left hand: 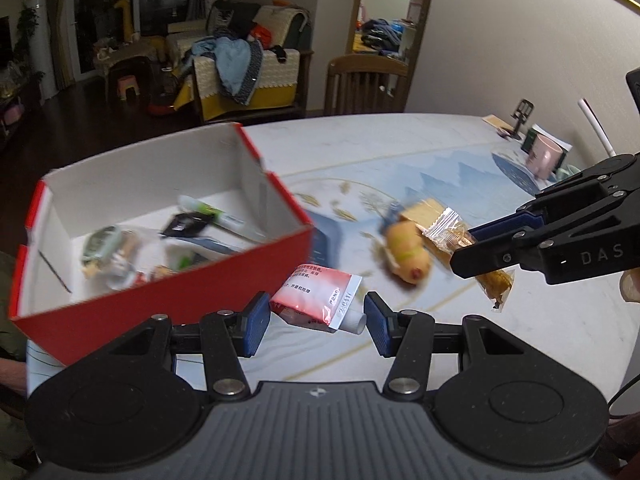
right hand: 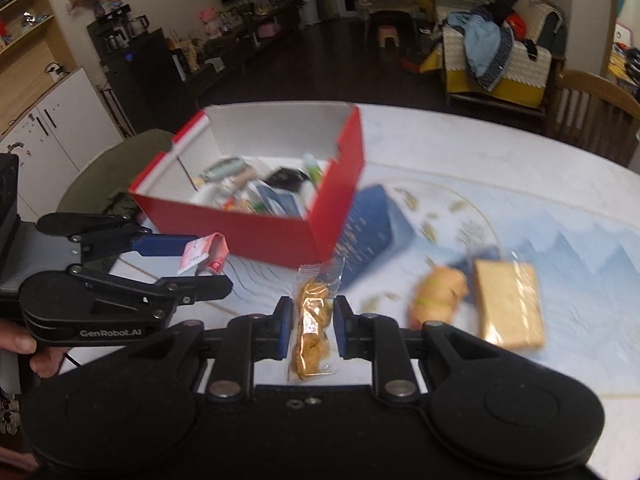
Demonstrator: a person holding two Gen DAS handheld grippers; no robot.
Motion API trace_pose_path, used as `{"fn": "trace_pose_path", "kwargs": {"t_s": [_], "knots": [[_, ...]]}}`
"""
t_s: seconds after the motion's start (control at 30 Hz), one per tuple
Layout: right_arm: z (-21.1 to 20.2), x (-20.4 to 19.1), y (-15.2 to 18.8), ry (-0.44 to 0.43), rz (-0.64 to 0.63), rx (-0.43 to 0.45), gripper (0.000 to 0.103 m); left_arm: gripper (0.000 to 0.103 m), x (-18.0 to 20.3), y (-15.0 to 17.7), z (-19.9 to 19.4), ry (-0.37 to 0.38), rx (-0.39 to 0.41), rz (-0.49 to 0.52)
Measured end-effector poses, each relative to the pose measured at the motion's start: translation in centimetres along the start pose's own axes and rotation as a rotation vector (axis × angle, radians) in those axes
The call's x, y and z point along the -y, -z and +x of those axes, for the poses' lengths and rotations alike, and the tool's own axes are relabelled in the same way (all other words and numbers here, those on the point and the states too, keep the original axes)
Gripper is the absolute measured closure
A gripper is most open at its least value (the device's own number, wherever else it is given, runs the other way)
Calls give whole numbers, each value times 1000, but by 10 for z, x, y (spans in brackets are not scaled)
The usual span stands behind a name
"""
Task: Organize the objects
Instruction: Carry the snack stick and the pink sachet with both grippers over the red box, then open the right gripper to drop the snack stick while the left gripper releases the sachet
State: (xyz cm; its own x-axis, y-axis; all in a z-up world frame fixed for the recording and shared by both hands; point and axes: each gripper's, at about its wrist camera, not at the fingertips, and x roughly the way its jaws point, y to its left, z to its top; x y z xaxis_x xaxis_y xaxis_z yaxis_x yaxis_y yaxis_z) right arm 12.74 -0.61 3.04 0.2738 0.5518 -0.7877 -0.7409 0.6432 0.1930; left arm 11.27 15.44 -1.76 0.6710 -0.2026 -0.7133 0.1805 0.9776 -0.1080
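My left gripper [left hand: 316, 305] is shut on a red and white tube [left hand: 312, 296], which it holds off the table just in front of a red box [left hand: 180, 292] with a white inside. The box holds several small items. My right gripper [right hand: 313, 308] is shut on a clear packet of golden snack [right hand: 312, 328], also lifted. In the left wrist view the right gripper [left hand: 464, 250] comes in from the right with the packet [left hand: 496, 286] hanging from it. In the right wrist view the left gripper [right hand: 212, 262] carries the tube [right hand: 200, 254] beside the box [right hand: 240, 232].
On the patterned table [right hand: 480, 160] lie a yellow plush toy [right hand: 438, 294], a tan wrapped block [right hand: 508, 308] and a blue booklet [right hand: 368, 232] against the box. A pink mug [left hand: 542, 156] and a phone stand [left hand: 522, 116] sit far right. A wooden chair [left hand: 364, 84] stands behind.
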Motion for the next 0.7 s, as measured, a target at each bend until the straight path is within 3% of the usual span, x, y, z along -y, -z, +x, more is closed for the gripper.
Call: {"fn": "trace_pose_path", "kwargs": {"t_s": [0.37, 0.7], "knots": [[42, -52, -52, -2, -50, 20, 82, 52, -73, -20, -5, -37, 24, 13], [96, -66, -92, 53, -50, -10, 82, 52, -127, -44, 22, -93, 2, 23]]}}
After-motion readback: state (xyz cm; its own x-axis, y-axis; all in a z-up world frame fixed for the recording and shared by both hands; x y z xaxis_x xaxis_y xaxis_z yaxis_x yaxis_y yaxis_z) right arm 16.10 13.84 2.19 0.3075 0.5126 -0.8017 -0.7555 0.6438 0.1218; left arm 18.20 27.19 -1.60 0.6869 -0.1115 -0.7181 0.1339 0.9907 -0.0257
